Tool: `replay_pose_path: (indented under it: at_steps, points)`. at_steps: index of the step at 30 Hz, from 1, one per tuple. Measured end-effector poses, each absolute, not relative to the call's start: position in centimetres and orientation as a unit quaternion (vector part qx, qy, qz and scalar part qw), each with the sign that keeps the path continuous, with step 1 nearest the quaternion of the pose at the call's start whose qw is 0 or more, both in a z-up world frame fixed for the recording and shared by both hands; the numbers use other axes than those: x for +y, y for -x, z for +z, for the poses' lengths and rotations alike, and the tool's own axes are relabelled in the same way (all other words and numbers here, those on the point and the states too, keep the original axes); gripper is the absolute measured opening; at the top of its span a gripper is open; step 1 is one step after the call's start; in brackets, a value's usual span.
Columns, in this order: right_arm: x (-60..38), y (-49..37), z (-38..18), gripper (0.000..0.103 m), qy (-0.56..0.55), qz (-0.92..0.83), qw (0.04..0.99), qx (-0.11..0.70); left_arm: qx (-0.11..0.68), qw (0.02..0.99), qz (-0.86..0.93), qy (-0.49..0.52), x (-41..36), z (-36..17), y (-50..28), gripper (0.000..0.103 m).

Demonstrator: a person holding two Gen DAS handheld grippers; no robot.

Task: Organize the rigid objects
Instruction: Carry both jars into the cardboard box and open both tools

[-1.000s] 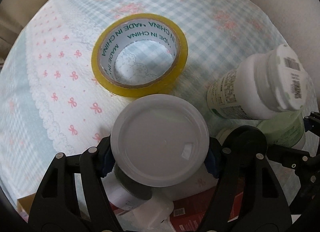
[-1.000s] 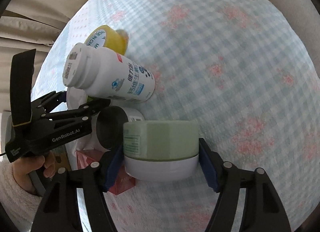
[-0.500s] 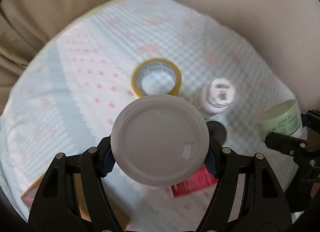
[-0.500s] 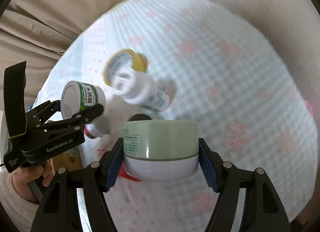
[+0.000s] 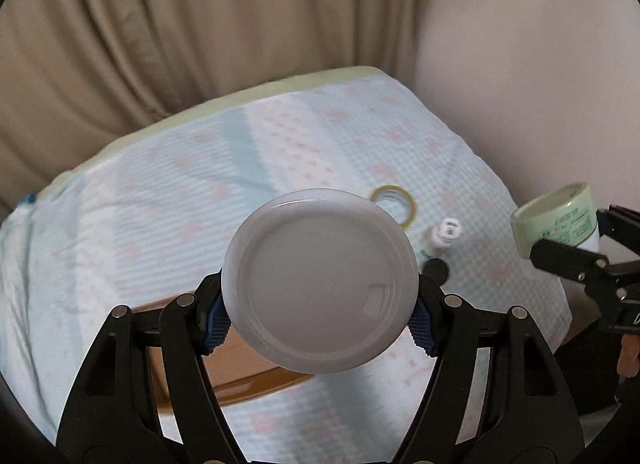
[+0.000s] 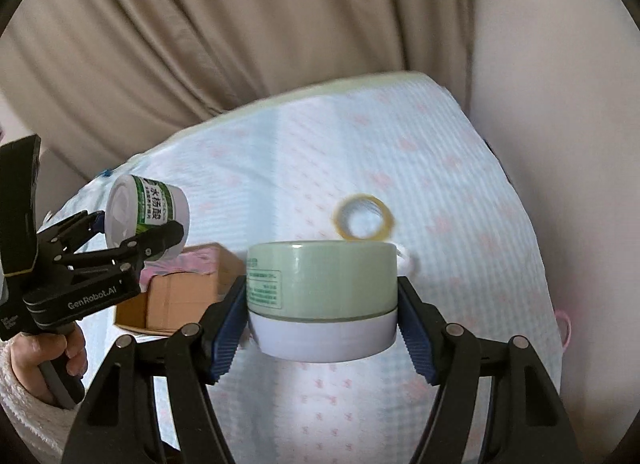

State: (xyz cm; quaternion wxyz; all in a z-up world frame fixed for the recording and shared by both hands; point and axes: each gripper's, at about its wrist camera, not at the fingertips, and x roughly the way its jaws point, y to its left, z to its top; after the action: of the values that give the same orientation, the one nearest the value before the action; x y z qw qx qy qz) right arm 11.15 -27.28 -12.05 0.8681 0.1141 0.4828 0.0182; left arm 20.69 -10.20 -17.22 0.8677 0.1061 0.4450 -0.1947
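Observation:
My left gripper [image 5: 320, 318] is shut on a white jar with a green label [image 6: 146, 216]; its flat white lid [image 5: 320, 280] fills the left wrist view. My right gripper [image 6: 322, 326] is shut on a pale green jar with a white base [image 6: 322, 296], which also shows in the left wrist view [image 5: 558, 220]. Both jars are held high above the bed. A yellow tape roll [image 5: 394, 204] [image 6: 364, 222], a white bottle [image 5: 442, 238] and a black cap [image 5: 436, 270] lie on the bedsheet below.
An open cardboard box [image 6: 176, 296] [image 5: 248, 372] sits on the light blue checked bedsheet [image 5: 160, 204], under the left gripper. Beige curtains [image 5: 200, 24] hang behind the bed and a wall [image 5: 520, 64] stands at the right.
Both grippers have risen far above the bed, each with its jar. The tape roll and white bottle now look small and far below. The cardboard box has come into view.

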Motion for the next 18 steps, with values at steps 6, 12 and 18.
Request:
replay_pose_path:
  at_steps: [6, 12, 18]
  points:
    - [-18.9, -13.2, -10.1, 0.066, -0.092, 0.066, 0.872, 0.477, 0.462, 0.871, -0.151, -0.066, 0.1, -16.7, -20.2, 0.068]
    - [-10.2, -15.1, -11.1, 0.066, -0.09, 0.077, 0.867, 0.484, 0.486, 0.859, -0.141, -0.072, 9.3, -19.2, -21.0, 0.068]
    - [-3.7, -17.9, -15.9, 0.066, -0.14, 0.046, 0.836, 0.528, 0.519, 0.837, -0.146, -0.095, 14.8, -24.2, -22.8, 0.068]
